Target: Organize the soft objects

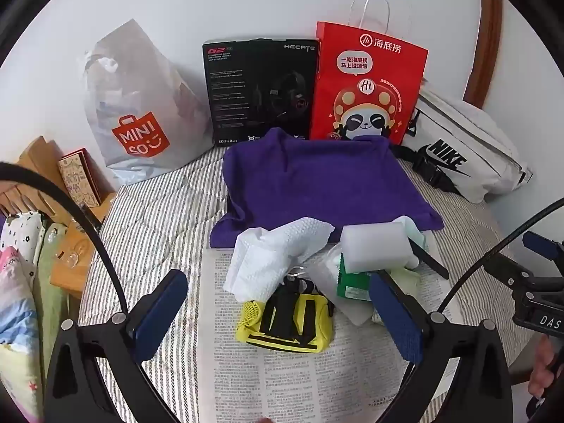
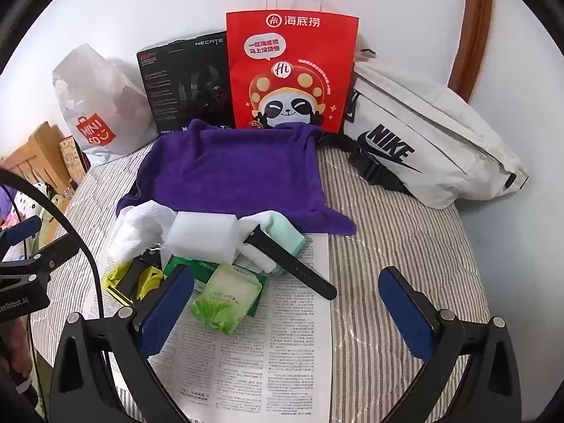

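A pile of small soft things lies on a newspaper [image 1: 289, 380] [image 2: 282, 352] spread over a striped bed. It holds a white textured cloth [image 1: 278, 257] [image 2: 141, 225], a white sponge block [image 1: 377, 246] [image 2: 202, 234], a yellow-and-black mesh pouch [image 1: 285, 324] [image 2: 130, 278], a green tissue pack [image 2: 225, 299], a mint cloth [image 2: 285, 236] and a black strap [image 2: 292, 264]. A purple towel [image 1: 317, 179] [image 2: 229, 172] lies flat behind the pile. My left gripper [image 1: 278, 320] is open above the pouch. My right gripper [image 2: 285, 310] hangs open over the newspaper, near the tissue pack.
Along the wall stand a Miniso plastic bag [image 1: 141, 112] [image 2: 95, 112], a black headset box [image 1: 261, 91] [image 2: 187, 81], a red paper bag [image 1: 366, 84] [image 2: 289, 70] and a white Nike waist bag [image 1: 469, 155] [image 2: 430, 141]. A wooden rack [image 1: 46, 176] stands left of the bed.
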`<control>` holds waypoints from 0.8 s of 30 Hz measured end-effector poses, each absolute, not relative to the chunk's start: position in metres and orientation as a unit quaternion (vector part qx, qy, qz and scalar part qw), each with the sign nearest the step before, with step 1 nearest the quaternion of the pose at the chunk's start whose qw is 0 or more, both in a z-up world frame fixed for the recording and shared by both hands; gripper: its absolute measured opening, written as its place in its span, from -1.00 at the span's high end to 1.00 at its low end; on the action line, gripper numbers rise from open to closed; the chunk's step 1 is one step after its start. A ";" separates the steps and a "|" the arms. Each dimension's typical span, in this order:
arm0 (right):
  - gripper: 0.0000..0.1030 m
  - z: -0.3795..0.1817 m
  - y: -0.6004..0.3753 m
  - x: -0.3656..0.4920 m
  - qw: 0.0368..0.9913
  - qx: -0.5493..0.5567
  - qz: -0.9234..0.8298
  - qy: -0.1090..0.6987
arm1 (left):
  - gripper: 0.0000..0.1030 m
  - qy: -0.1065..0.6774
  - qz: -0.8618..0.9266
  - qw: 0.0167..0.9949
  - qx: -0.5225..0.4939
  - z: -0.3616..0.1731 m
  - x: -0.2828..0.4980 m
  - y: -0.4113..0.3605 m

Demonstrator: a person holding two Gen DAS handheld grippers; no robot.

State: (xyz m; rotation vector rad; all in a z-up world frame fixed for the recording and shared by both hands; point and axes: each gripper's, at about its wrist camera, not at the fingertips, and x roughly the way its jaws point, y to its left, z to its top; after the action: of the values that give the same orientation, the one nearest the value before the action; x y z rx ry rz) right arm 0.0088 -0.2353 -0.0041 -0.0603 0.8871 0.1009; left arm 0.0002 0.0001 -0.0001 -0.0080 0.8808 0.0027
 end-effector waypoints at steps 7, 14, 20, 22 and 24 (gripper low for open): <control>-0.99 -0.005 -0.235 0.009 0.901 -0.032 0.047 0.431 | -1.00 0.441 -0.001 0.897 -0.018 0.002 0.003 0.008; -1.00 -0.003 -0.228 0.006 0.903 -0.031 0.052 0.426 | -1.00 0.428 0.010 0.904 0.001 0.009 0.001 0.000; -1.00 0.000 -0.227 0.002 0.904 -0.034 0.055 0.423 | -1.00 0.423 0.007 0.906 -0.004 0.010 -0.004 0.005; -1.00 0.000 -0.227 0.003 0.903 -0.032 0.054 0.425 | -1.00 0.423 0.008 0.906 -0.003 0.011 -0.005 0.004; -1.00 0.000 -0.227 0.003 0.903 -0.033 0.053 0.426 | -1.00 0.421 0.008 0.907 -0.002 0.013 -0.005 0.004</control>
State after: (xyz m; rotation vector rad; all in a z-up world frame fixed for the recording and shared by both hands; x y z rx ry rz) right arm 0.0027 -0.2272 0.0002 -0.0682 0.8800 0.1090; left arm -0.0047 0.0040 0.0128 -0.0042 0.8687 0.0170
